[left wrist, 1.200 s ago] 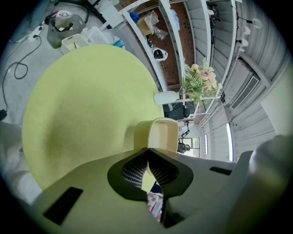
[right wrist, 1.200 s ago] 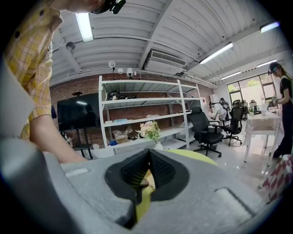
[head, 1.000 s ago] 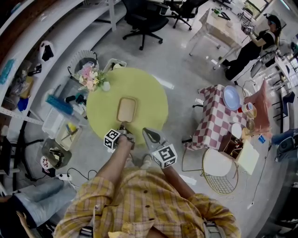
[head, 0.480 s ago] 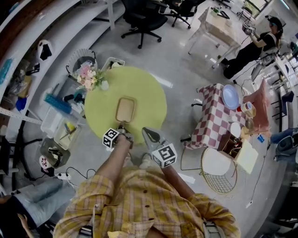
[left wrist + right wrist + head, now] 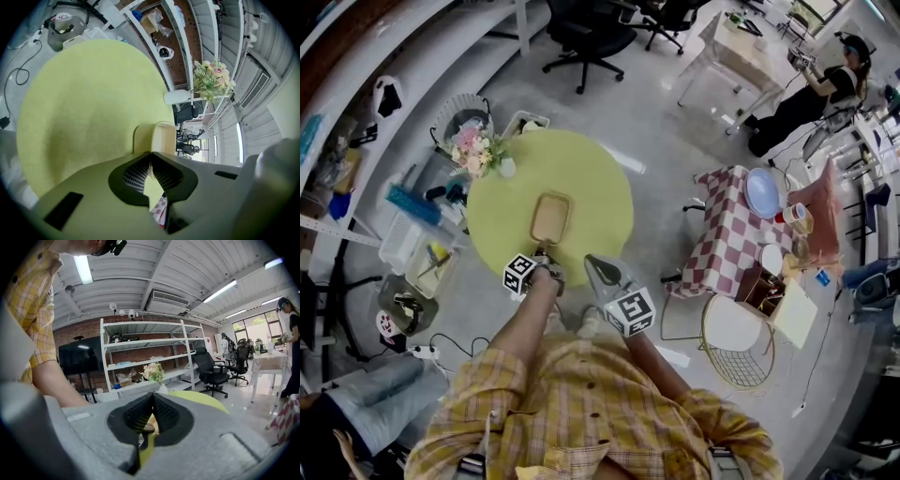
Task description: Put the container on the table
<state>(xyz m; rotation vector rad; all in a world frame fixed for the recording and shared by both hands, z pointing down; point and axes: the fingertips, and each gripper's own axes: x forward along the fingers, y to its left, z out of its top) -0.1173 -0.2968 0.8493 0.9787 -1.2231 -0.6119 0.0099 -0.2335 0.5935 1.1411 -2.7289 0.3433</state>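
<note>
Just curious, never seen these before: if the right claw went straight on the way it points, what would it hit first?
Probably the tan container that the left claw grips on the green table. If the shut right claw passes above it, the flower vase comes next; its height is hard to judge.

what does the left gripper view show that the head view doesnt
Only the left gripper view: the left tool is shut on the near rim of the beige container, shown close up. Only the head view: the right tool beside the left one, and a checkered table with a blue plate. Both: the round yellow-green table, the container on it, and the flowers.
</note>
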